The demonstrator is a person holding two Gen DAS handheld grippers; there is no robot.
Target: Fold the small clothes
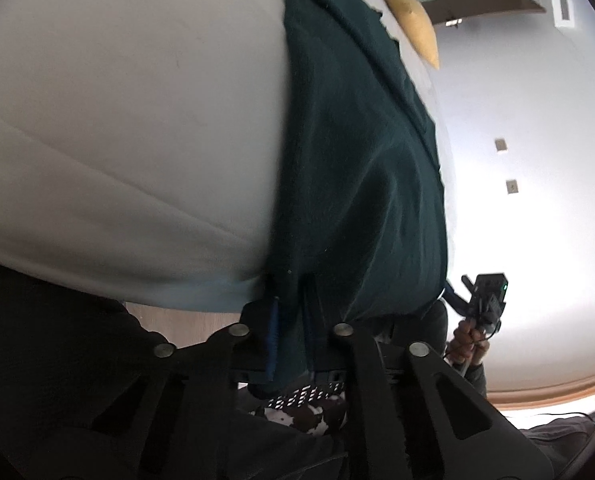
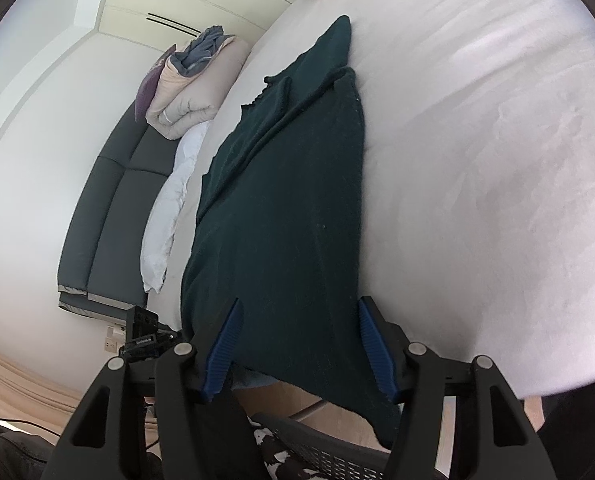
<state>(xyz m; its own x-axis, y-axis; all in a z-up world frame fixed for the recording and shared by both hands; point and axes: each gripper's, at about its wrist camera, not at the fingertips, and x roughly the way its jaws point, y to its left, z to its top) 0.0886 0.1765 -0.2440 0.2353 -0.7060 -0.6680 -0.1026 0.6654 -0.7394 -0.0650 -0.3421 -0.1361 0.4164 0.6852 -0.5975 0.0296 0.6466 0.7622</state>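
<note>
A dark green knitted garment (image 1: 357, 168) lies lengthwise on a white bed (image 1: 117, 120), its near hem hanging over the bed's edge. My left gripper (image 1: 291, 328) is shut on that hem, with the cloth pinched between the blue pads (image 1: 274, 340). In the right wrist view the same garment (image 2: 289, 200) runs away from me. My right gripper (image 2: 299, 346) stands open astride its near end, one blue pad (image 2: 225, 348) on each side and cloth between them. A hand (image 1: 471, 340) holds the right gripper's body at the right of the left wrist view.
A yellow pillow (image 1: 409, 16) lies at the far end of the bed. Beside the bed stand a dark sofa (image 2: 109, 200) with a folded duvet pile (image 2: 193, 88) and a white pillow (image 2: 169, 208). A mesh chair back (image 2: 337, 452) is below the grippers, over a wooden floor.
</note>
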